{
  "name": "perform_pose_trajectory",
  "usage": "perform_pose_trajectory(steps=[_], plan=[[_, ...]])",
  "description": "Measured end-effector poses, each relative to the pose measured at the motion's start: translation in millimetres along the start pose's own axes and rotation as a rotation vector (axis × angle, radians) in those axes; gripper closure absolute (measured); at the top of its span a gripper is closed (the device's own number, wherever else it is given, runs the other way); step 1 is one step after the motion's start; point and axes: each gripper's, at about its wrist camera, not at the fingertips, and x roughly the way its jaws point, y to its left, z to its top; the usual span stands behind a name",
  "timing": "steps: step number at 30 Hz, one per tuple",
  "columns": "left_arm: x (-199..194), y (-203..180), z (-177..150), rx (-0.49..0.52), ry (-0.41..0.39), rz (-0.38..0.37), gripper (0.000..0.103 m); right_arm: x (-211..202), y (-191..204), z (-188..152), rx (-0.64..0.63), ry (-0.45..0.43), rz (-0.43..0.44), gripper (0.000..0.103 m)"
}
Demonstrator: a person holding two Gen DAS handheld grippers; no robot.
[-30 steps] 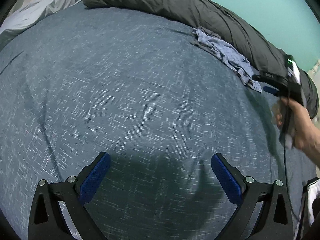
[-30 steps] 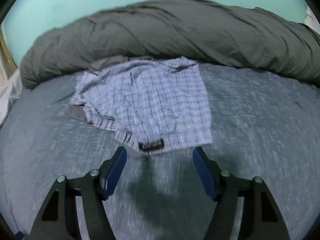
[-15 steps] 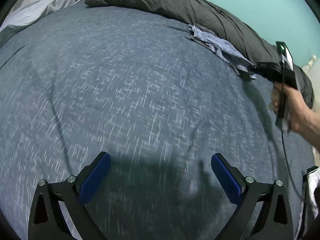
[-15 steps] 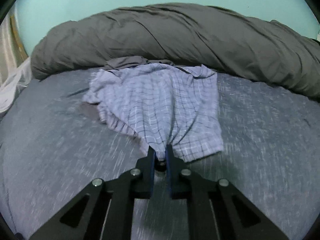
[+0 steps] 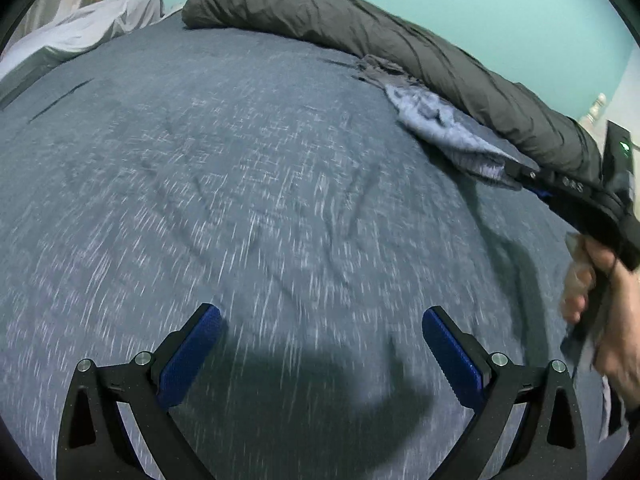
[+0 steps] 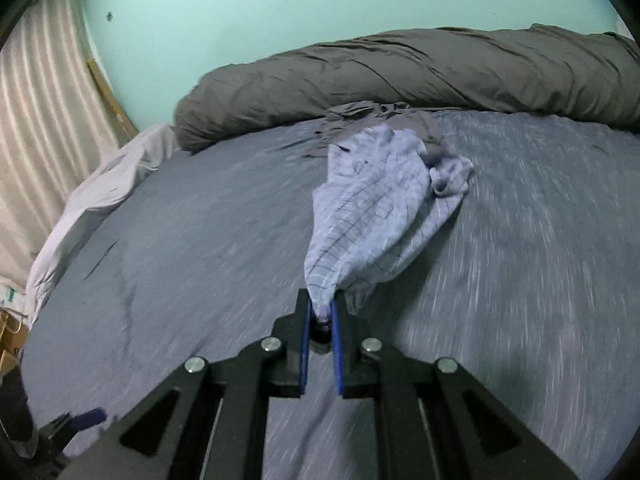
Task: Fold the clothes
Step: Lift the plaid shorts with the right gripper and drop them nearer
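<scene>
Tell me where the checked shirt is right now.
The checked shirt is mid-frame in the right wrist view, one end pinched in the right gripper, trailing across the blue bedspread toward the grey duvet.

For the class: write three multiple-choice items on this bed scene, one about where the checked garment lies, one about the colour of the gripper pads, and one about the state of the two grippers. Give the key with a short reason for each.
1. Where does the far end of the checked garment lie?
A. on the floor
B. on the blue bedspread, near the rolled grey duvet
C. on the white sheet

2. What colour are the pads on the fingers?
A. red
B. blue
C. yellow

3. What is the state of the grippers?
A. both open
B. both shut on cloth
C. the right gripper shut on the garment, the left gripper open

Key: 1 B, the cloth trails back to the duvet's foot. 2 B, blue pads show in both views. 3 C, the garment's corner is pinched on the right; the left holds nothing.
</scene>
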Motion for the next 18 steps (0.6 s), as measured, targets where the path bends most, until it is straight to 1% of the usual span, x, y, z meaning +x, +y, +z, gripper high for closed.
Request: perform_pose_trajectory(steps=[3, 6, 9, 11, 14, 18], plan=[[-16.2, -3.8, -11.3, 0.01, -0.027, -0.018, 0.0, -30.2, 17.8, -23.3, -0.02, -0.021, 0.024, 0.094], [-32.9, -8.0, -25.1, 0.038, -0.058, -0.024, 0.0, -54.7, 31.2, -35.4, -0.038, -0.048, 0.035, 0.094], [-46.3, -14.1, -30.5, 0.067, -0.076, -0.043, 0.0, -81.1, 45.0, -47.6, -0.053, -0.081, 0.048, 0.094], [-63.9, -13.9, -36.4, 0.08, -0.103, -0.046, 0.0, -98.6, 53.5, -54.5, -0.051, -0.099, 0.055, 0.094], [-88.8, -7.9, -46.1, 0.074, -0.131, -0.057, 0.0, -132.7, 70.6, -65.7, -0.049, -0.128, 0.055, 0.094], [-121.9, -1.4, -62.9, 0.064, -0.152, -0.066, 0.0, -177.3, 97.5, -75.2, -0.077, -0.155, 0.047, 0.094]])
